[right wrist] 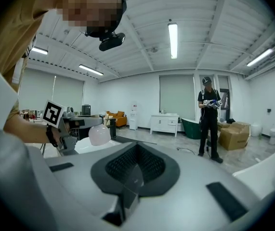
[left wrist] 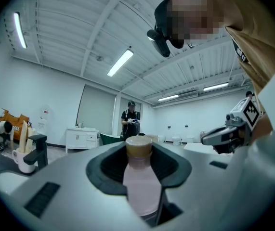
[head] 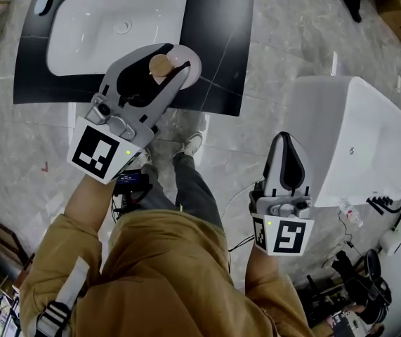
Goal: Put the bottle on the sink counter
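Pale pink plastic with a round tan cap: in the head view the bottle (head: 161,65) stood between the jaws of the left gripper (head: 174,58), which were clamped on its body. It sat over the front right part of the glossy black sink counter (head: 221,48), just beside the smooth white basin (head: 88,27); whether its base touched the counter could not be told. The right gripper (head: 288,161) hung well apart over the grey marbled floor (head: 256,153), near a rounded white fixture (head: 369,139).

In the left gripper view, the dark ribbed pads (left wrist: 109,165) pressed on either side of the bottle (left wrist: 139,182), jaws part-way apart around its smooth, cylindrical body, the cap upright above them.

In the right gripper view, the right gripper (right wrist: 136,165) had its matte grey jaws together, dotted black pads meeting with nothing between them. At the far left, the bottle (right wrist: 98,134) showed as a pink rounded shape.
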`<state>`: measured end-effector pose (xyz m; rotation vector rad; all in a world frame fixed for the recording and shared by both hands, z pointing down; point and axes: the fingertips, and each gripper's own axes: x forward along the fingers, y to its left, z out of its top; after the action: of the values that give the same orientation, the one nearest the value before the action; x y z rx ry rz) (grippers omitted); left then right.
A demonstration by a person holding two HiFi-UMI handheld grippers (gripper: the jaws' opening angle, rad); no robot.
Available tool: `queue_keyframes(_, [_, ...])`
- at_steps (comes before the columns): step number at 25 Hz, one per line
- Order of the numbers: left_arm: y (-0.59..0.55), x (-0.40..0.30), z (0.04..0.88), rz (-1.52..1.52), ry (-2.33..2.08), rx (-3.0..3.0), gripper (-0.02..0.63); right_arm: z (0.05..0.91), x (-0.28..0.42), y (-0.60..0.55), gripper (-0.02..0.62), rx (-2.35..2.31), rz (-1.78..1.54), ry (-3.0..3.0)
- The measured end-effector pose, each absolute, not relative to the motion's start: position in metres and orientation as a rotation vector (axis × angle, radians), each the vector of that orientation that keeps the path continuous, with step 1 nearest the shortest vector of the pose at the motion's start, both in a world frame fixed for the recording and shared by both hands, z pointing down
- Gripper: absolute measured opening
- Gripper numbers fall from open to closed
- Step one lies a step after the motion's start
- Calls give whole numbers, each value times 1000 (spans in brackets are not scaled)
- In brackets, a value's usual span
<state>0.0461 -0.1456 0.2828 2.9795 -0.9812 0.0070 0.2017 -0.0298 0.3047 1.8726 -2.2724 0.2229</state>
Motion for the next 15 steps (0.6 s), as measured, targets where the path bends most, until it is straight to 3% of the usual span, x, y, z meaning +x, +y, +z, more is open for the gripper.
queue_keyframes(15, [-167,64,320,39,-955,3002,130,328,198,-44,3,1826,249,-2285])
